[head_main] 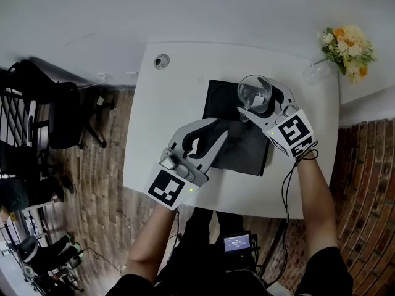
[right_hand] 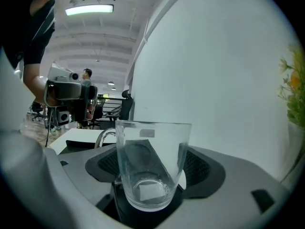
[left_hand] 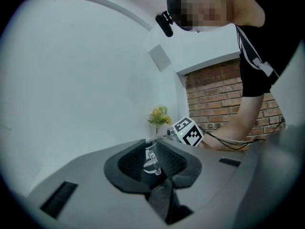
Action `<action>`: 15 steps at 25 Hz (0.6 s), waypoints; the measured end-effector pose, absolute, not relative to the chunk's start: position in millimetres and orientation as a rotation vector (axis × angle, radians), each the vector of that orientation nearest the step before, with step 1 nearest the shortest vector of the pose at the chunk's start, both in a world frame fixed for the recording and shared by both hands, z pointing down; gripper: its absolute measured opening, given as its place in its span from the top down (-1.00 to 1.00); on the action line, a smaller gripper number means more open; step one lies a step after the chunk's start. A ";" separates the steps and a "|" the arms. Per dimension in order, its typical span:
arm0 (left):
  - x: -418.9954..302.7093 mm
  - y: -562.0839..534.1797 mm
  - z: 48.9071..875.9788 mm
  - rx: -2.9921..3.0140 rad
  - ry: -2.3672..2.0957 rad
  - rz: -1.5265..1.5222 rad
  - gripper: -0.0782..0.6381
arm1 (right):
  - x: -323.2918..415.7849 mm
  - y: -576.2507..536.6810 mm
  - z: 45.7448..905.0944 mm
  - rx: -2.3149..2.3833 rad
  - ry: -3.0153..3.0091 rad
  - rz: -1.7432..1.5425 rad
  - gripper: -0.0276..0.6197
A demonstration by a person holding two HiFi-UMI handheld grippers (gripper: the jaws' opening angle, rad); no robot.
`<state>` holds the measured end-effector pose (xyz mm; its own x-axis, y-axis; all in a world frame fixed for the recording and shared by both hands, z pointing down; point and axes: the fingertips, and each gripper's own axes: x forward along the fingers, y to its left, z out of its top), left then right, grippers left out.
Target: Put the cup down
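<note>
On the white table (head_main: 173,103) lies one black mat (head_main: 237,147). Two grippers are over it, each carrying one cube of square black-and-white markers. No lettering is legible; print on the small screen (head_main: 236,242) at the person's waist is too small to read. One clear glass cup (right_hand: 151,166) with a handle sits clamped upright between the right gripper's (head_main: 262,106) jaws, over the mat's far right corner. Whether its base touches the mat cannot be told. The left gripper (head_main: 221,127) is over the mat's near left part, jaws narrowly apart and holding nothing. One bunch of flowers (head_main: 349,45) stands at the far right corner, one round fitting (head_main: 162,61) at the far left corner. Office chairs (head_main: 62,113) stand left of the table.
</note>
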<state>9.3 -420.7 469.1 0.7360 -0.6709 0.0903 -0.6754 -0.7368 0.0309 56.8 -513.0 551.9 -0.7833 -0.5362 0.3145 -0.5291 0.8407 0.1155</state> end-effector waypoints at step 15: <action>11.7 -421.9 474.5 2.861 -1.107 0.113 0.61 | 68.0 -511.1 553.5 0.854 -2.742 -0.021 -0.25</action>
